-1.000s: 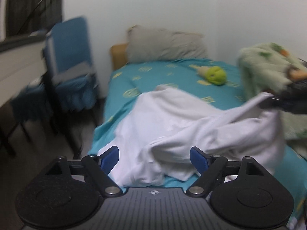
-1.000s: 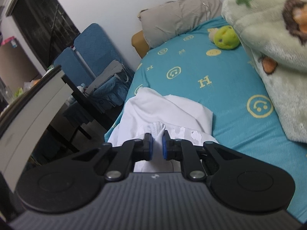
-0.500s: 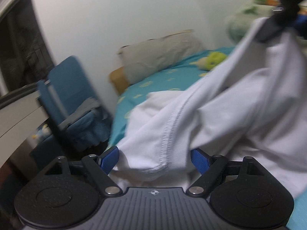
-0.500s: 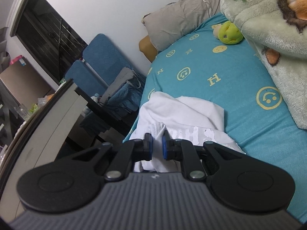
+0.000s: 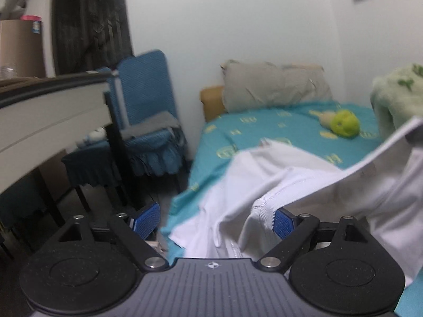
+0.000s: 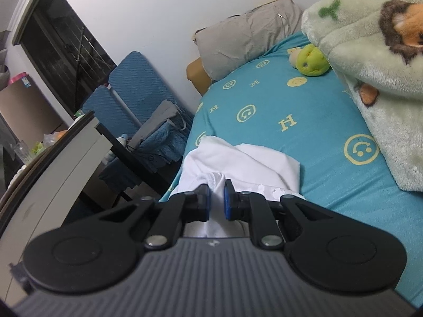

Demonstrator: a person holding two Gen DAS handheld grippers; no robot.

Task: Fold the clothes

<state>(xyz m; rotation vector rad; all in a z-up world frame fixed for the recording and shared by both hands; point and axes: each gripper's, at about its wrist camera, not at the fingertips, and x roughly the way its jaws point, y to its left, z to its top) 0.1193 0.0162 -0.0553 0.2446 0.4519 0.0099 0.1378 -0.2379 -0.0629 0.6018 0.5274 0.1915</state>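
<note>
Right gripper [image 6: 216,202] pinches a white garment [image 6: 246,162] above the teal bed [image 6: 317,142]; left gripper [image 5: 215,218] fingers spread wide, hem between them.

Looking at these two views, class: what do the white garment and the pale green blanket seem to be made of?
White garment: probably thin cotton knit, matte, soft folds, stitched hem. Pale green blanket: likely plush fleece, with a fuzzy pile.
</note>
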